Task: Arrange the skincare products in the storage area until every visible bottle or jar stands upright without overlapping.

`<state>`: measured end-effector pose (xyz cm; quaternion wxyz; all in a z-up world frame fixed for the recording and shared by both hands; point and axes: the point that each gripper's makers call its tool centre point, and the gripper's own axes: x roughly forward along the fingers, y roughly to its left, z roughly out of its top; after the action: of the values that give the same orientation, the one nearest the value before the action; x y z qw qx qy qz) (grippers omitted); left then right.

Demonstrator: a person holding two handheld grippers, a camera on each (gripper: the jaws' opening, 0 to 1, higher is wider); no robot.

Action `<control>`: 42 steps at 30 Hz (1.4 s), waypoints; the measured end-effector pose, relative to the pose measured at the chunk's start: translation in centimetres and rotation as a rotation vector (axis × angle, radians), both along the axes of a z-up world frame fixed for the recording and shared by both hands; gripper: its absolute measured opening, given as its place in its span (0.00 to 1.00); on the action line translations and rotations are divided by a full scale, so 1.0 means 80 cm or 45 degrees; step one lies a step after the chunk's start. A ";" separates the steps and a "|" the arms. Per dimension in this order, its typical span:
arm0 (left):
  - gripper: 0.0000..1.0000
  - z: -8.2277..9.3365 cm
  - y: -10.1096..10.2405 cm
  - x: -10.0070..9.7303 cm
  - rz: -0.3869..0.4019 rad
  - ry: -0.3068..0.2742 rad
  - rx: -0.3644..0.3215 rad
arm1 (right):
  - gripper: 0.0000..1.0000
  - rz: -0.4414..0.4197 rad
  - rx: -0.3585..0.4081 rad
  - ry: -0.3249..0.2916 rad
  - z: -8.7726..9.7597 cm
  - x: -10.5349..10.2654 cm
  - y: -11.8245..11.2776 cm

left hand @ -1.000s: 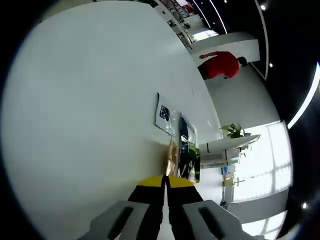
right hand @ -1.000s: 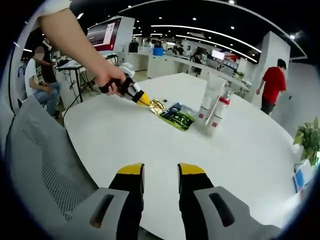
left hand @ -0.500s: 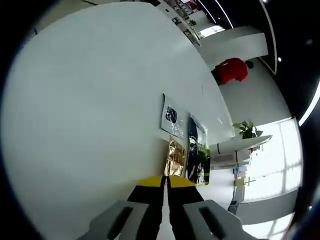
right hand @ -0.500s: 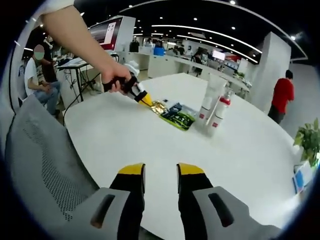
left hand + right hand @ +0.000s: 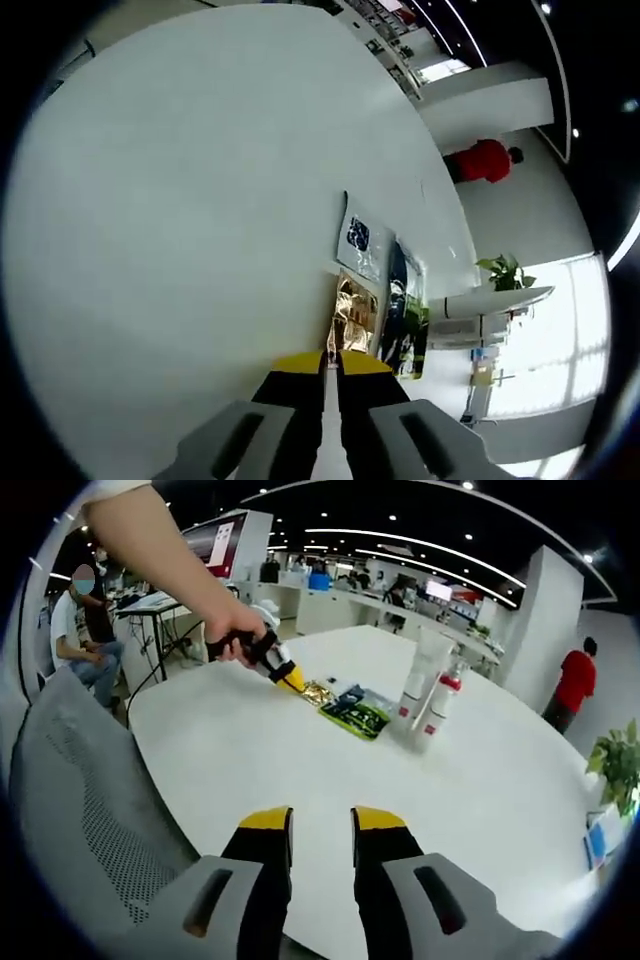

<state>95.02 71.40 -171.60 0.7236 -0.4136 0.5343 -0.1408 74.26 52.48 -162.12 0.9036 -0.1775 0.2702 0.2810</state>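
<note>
On the round white table (image 5: 250, 750) stand a tall white tube (image 5: 422, 675) and a slimmer bottle with a red cap (image 5: 440, 705), both upright and side by side. In front of them lie flat sachets: a gold one (image 5: 318, 692) (image 5: 352, 310), a dark green one (image 5: 355, 717) (image 5: 402, 322) and a white one with a blue print (image 5: 360, 235). My left gripper (image 5: 330, 362) (image 5: 290, 678), held by a hand, is shut, its yellow tips at the gold sachet's near edge. My right gripper (image 5: 320, 825) hovers open over the table's near side, well short of everything.
A grey mesh chair back (image 5: 80, 800) stands against the table edge at the left. A person in red (image 5: 575, 680) walks beyond the table on the right, near a potted plant (image 5: 620, 760). Desks and a seated person (image 5: 80, 630) are behind.
The left gripper has crept a little closer to the gold sachet, jaws still shut. The right gripper holds still. The person in red has walked further right.
</note>
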 end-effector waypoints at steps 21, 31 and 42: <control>0.16 0.024 0.018 -0.003 -0.039 -0.108 0.052 | 0.24 0.004 0.015 -0.010 0.002 0.001 0.002; 0.22 0.080 -0.004 -0.054 -0.276 -0.412 0.071 | 0.31 -0.012 0.069 -0.028 0.009 0.003 0.005; 0.27 0.134 -0.040 -0.156 -0.320 -0.594 -0.039 | 0.38 -0.032 0.199 -0.068 0.028 0.006 0.010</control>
<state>82.51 68.16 -160.91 0.7978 -0.3112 0.3979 -0.3292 74.72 53.31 -159.92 0.9250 -0.1106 0.2255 0.2850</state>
